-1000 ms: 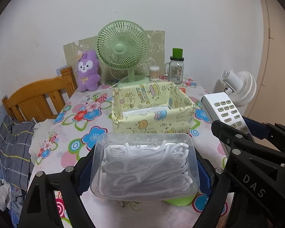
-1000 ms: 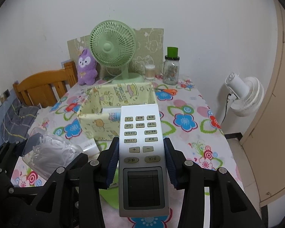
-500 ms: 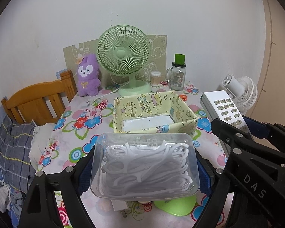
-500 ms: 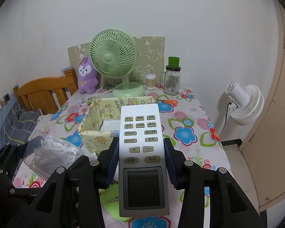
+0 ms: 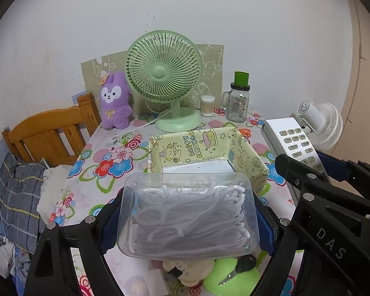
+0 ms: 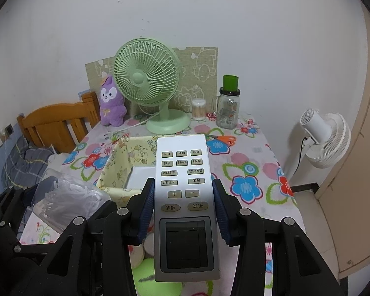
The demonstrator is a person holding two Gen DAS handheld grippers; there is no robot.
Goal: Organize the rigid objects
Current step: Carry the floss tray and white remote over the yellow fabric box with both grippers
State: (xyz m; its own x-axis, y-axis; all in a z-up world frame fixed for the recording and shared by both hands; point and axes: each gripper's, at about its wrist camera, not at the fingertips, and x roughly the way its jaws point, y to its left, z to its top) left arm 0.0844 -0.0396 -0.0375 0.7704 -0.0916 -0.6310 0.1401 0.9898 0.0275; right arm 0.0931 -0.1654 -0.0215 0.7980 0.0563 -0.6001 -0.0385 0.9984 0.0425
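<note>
Floral worktop (image 5: 103, 172) spreads wide, green desk fan (image 5: 163, 74) at the back by the wall. Mid-worktop sits the yellow cartoon box (image 5: 204, 145), open-topped, a white item lying inside. Left gripper (image 5: 188, 222) hangs above the near edge, fingers (image 5: 109, 224) clamped on a clear plastic tub (image 5: 188, 214) of white floss picks. Right gripper (image 6: 183, 212) squeezes a silver remote (image 6: 185, 197) by its sides, buttons up, beside the box.

Clear glossy plastic box (image 5: 188, 215); matt grey, seemingly plastic remote (image 6: 185, 197); wooden chair (image 5: 51, 133).
</note>
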